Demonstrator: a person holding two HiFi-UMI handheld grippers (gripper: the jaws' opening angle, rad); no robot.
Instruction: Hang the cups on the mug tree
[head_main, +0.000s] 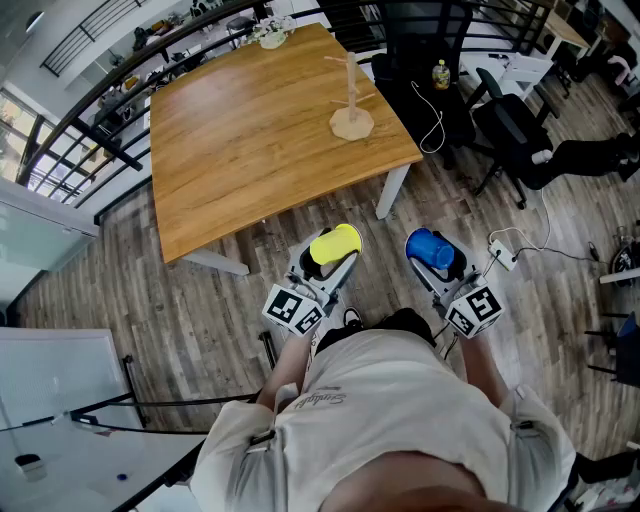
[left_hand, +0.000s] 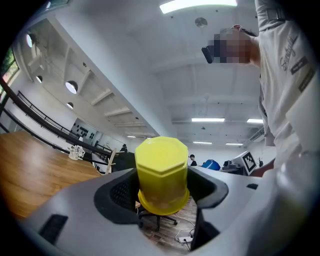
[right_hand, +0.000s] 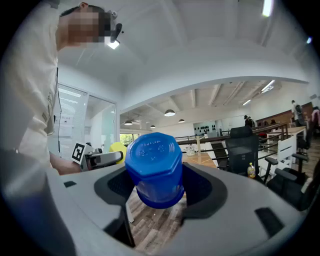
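Step in hand, as judged: carrying both cups to the mug tree (head_main: 350, 95); nothing hung yet, its pegs bare.

- Left gripper (head_main: 322, 268): jaws spread wide and clamped on the sides of the yellow cup (left_hand: 161, 172).
- Right gripper (head_main: 440, 265): jaws likewise wide, clamped on the blue cup (right_hand: 154, 167).
- Both were held over the wooden floor, near the person's body, well apart from the worktop (head_main: 250, 150).
- The mug tree stood on the worktop's far right part, close to the right edge.

Doing it well: the person would do best to bring one cup in at a time, the blue one first since the tree sat on that side. No handle showed in any view, so each cup would need turning until its hanging point met a peg. The tree looked slim and light, so a sideways knock could tip it. Slide on gently, then let go.

Containers: each cup's closed eight-sided base faced its gripper's camera, the flared rim pointing away. Insides were hidden, so contents could not be told.
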